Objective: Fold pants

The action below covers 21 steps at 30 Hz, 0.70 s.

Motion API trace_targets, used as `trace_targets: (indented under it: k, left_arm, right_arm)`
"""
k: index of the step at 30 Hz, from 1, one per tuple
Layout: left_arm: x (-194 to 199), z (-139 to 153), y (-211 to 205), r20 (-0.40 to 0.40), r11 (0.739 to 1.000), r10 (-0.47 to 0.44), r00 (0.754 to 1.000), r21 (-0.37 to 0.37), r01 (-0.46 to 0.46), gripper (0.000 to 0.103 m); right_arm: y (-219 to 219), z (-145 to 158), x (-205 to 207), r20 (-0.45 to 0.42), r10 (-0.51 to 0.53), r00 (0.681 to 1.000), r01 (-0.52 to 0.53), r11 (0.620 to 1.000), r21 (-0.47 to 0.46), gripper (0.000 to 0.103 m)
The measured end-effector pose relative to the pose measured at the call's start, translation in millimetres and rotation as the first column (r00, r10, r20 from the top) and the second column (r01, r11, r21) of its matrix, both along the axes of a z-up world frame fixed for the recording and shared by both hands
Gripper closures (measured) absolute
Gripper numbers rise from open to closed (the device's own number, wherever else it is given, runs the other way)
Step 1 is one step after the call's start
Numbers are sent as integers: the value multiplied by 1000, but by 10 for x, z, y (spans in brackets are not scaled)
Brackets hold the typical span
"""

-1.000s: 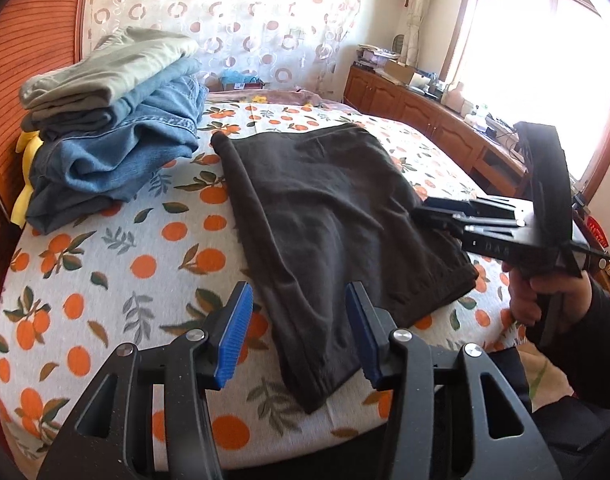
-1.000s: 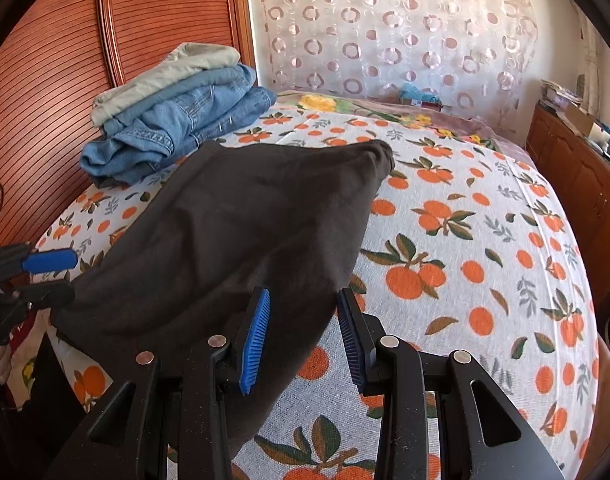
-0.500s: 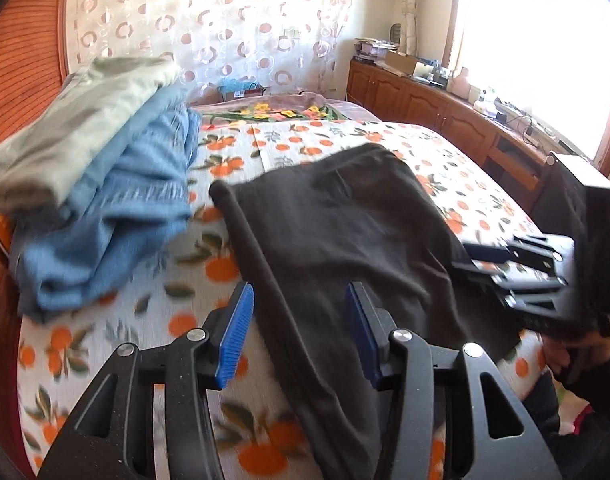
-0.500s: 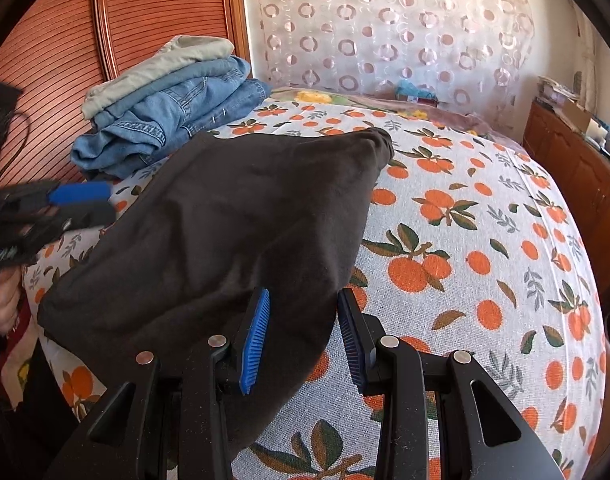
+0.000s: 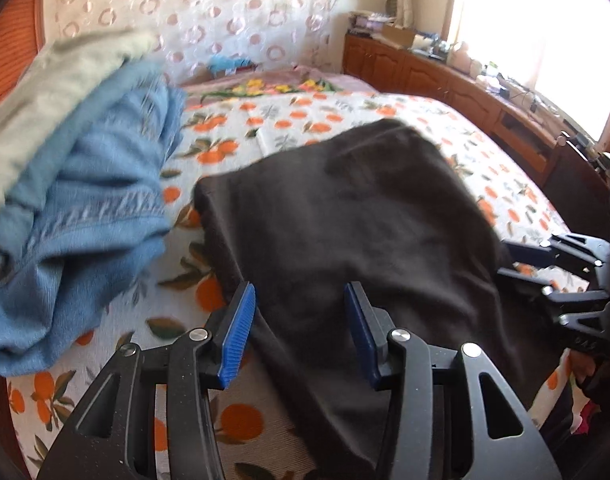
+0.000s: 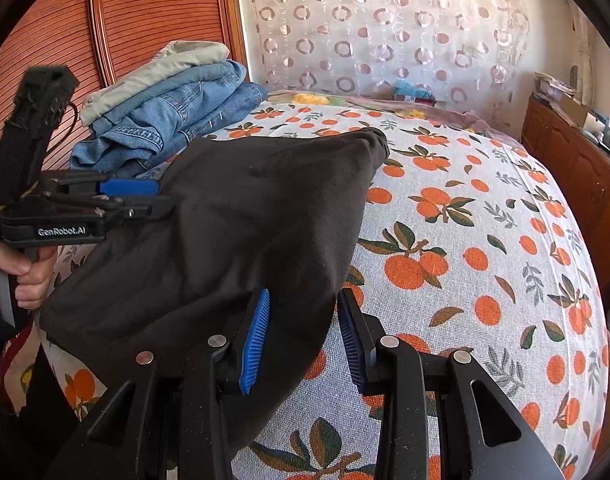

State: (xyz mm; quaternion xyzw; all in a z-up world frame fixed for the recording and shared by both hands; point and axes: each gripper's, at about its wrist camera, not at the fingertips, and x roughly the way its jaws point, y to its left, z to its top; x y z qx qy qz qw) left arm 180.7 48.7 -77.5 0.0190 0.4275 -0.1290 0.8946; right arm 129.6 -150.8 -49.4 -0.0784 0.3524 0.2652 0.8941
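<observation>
Dark brown pants (image 5: pixel 345 232) lie folded flat on the orange-print bed sheet (image 5: pixel 177 304), also seen in the right wrist view (image 6: pixel 241 232). My left gripper (image 5: pixel 301 328) is open, its blue pads straddling the pants' left near edge; it also shows in the right wrist view (image 6: pixel 145 196) at the pants' left side. My right gripper (image 6: pixel 303 340) is open over the pants' near right edge, and shows in the left wrist view (image 5: pixel 517 264) at the pants' right side. Neither holds cloth.
A stack of folded jeans (image 6: pixel 173 120) topped by pale khaki pants (image 6: pixel 165 68) sits at the bed's left by the wooden headboard (image 6: pixel 125 20). A wooden cabinet (image 5: pixel 445 84) runs along the right wall under the window. The bed sheet (image 6: pixel 465 240) spreads right.
Both grippers have moved forward toward the pants, the left one farthest, now straddling the left edge. The jean stack has come closer on the left. Jaws stay open.
</observation>
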Motion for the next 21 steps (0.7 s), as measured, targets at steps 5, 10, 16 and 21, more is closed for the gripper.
trace_targets:
  k: [5, 10, 16, 21]
  left_arm:
    - [-74, -15, 90, -2, 1000, 9, 1000, -13, -9, 55]
    - [-190, 2, 92, 9, 999, 9, 1000, -31, -9, 53]
    - [-407, 36, 65, 56, 998, 13, 998, -57, -10, 26]
    - [-616, 123, -2, 88, 998, -8, 996, -59, 13, 23]
  right_arm:
    - [2, 0, 0, 0, 0, 1000, 0, 1000, -1, 66]
    - [-5, -1, -1, -4, -2, 1000, 2, 1000, 4, 66]
    - [-16, 25, -27, 3, 6, 1000, -6, 1000, -5, 66]
    - [-38, 65, -113, 10, 8, 1000, -7, 1000, -19, 66]
